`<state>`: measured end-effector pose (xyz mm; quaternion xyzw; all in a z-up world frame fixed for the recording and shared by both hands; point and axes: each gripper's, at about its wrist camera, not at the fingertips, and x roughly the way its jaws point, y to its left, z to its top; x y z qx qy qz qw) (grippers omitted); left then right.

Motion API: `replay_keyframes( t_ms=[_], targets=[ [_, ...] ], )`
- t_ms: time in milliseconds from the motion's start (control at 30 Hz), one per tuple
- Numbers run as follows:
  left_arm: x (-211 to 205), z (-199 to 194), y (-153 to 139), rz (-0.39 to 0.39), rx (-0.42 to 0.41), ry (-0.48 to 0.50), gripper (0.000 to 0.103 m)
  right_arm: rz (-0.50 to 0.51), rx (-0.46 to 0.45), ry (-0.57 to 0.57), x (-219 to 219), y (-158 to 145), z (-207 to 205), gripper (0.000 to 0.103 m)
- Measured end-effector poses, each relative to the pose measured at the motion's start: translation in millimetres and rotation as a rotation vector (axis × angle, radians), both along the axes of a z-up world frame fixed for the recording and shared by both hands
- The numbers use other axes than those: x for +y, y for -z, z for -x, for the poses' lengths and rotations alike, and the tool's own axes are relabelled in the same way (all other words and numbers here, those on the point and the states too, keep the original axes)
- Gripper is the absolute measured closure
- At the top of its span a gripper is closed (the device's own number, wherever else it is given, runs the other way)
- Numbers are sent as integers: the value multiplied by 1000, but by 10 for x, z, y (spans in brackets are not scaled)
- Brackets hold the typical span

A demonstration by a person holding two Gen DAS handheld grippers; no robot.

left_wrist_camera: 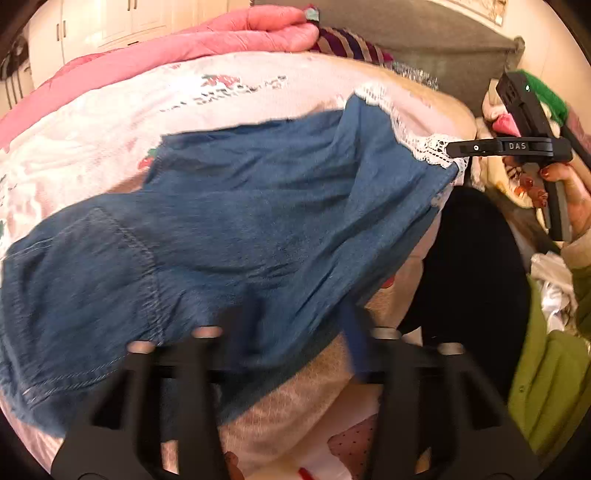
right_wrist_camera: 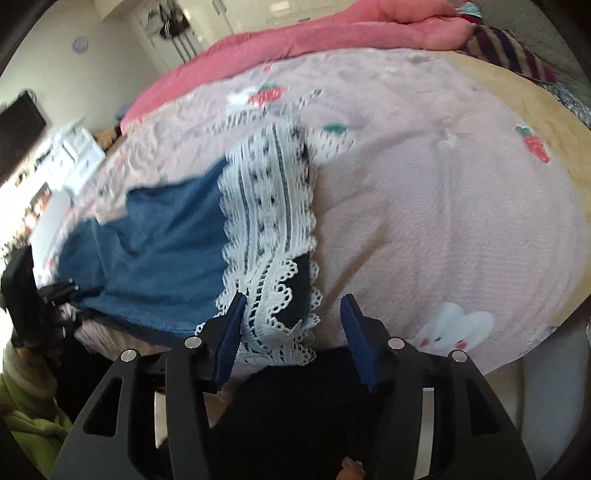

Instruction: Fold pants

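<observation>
Indoors, on bed point(right_wrist_camera: 424, 206) under pink strawberry blanket point(right_wrist_camera: 388, 110), red quilt point(right_wrist_camera: 295, 40) along far edge. Only right view showed TV point(right_wrist_camera: 18, 129); only left showed headboard point(left_wrist_camera: 424, 33). Blue denim pants point(left_wrist_camera: 240, 221), white lace hem point(right_wrist_camera: 273, 206), spread near front edge. Left gripper point(left_wrist_camera: 291, 328) state blurred, cannot tell. Right gripper point(right_wrist_camera: 291, 325) spread wide around lace.

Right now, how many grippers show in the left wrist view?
2. The left gripper is at the bottom edge, over the blue pants. The right gripper is at the right, its tip at the lace hem.
</observation>
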<state>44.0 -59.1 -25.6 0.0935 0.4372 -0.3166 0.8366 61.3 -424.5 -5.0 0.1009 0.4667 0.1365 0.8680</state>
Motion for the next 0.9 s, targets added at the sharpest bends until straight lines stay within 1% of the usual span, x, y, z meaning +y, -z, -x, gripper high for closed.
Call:
replay_keyframes(
  t_ms=[67, 133, 200, 267, 300, 367, 400, 467, 500, 567, 633, 667, 700, 733, 767, 800, 867, 900],
  targets=[
    [91, 35, -113, 25, -14, -21, 56, 26, -38, -18, 75, -123, -26, 50],
    [200, 53, -229, 37, -46, -57, 48, 39, -68, -43, 179, -211, -60, 46],
    [311, 31, -318, 27, -78, -100, 44, 42, -98, -104, 348, -334, -141, 45],
    [434, -11, -384, 11, -103, -150, 43, 52, -158, -121, 475, -490, -192, 36],
    [494, -27, -400, 8, -109, -174, 41, 49, -173, -128, 522, -530, -221, 34],
    [629, -97, -394, 7, -97, -228, 39, 42, -183, -198, 751, -588, -356, 33],
    [683, -132, -379, -2, -96, -256, 39, 63, -183, -243, 953, -590, -462, 33],
    [776, -200, -343, -49, -110, -321, 39, 79, -178, -316, 1239, -565, -617, 33],
    [815, -218, -339, -54, -114, -339, 39, 84, -165, -351, 1410, -531, -726, 33],
    [945, -232, -326, -62, -132, -388, 38, 76, -116, -428, 1761, -419, -962, 34],
    [1073, -268, -272, -81, -120, -433, 38, 85, -70, -487, 2092, -296, -1188, 35],
    [1146, -284, -234, -84, -102, -459, 38, 91, -54, -514, 2235, -240, -1269, 36],
    [1192, -294, -206, -70, -87, -465, 38, 101, -39, -524, 2345, -178, -1338, 36],
    [1264, -295, -181, -41, -72, -468, 38, 107, -5, -541, 2460, -95, -1446, 38],
    [1310, -279, -174, -29, -67, -469, 38, 110, 19, -554, 2546, -29, -1513, 48],
    [1327, -274, -163, -29, -70, -460, 38, 112, 45, -556, 2618, 34, -1591, 56],
    [1357, -257, -158, -44, -83, -450, 38, 79, 100, -595, 2739, 133, -1696, 97],
    [1358, -262, -149, -45, -83, -448, 38, 79, 102, -594, 2774, 145, -1728, 99]
  ],
)
